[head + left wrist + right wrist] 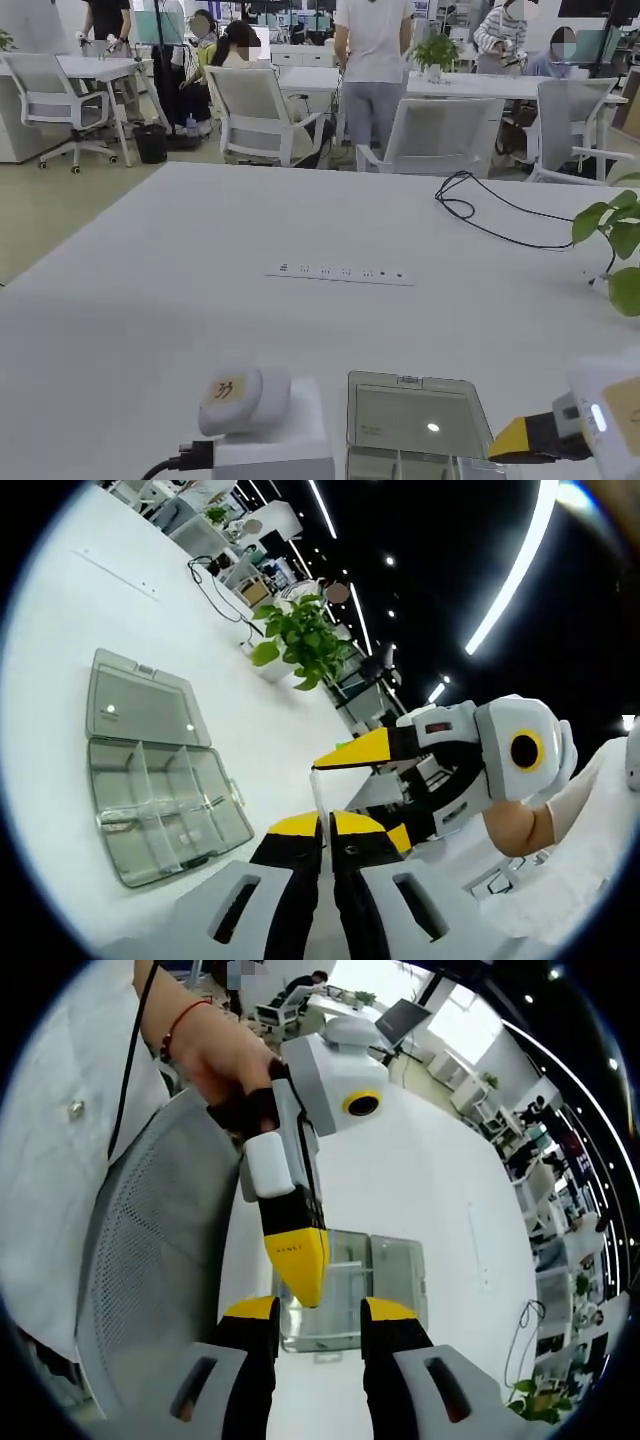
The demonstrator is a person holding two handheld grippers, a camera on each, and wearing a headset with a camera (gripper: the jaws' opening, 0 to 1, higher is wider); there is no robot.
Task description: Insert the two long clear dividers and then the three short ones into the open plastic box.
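Observation:
The open clear plastic box (pixel 415 420) lies at the near edge of the white table (pixel 200 260), lid (pixel 135 702) flat and tray (pixel 165 810) split by clear dividers. My left gripper (pixel 327 825) is shut on a thin clear divider (pixel 318 795) that sticks up between its yellow tips. It hangs above and in front of the box. My right gripper (pixel 320 1310) is open, its yellow fingers (pixel 250 1310) spread on either side of the left gripper's tips (pixel 300 1265), over the box (pixel 390 1270). In the head view the right gripper's yellow jaw points at the box from the right.
A flush socket strip (pixel 340 272) sits mid-table. A black cable (pixel 480 205) loops at the back right, beside a leafy plant (pixel 615 230). White chairs (pixel 260 110) and several people stand past the far edge. A mesh chair back (pixel 150 1280) is near me.

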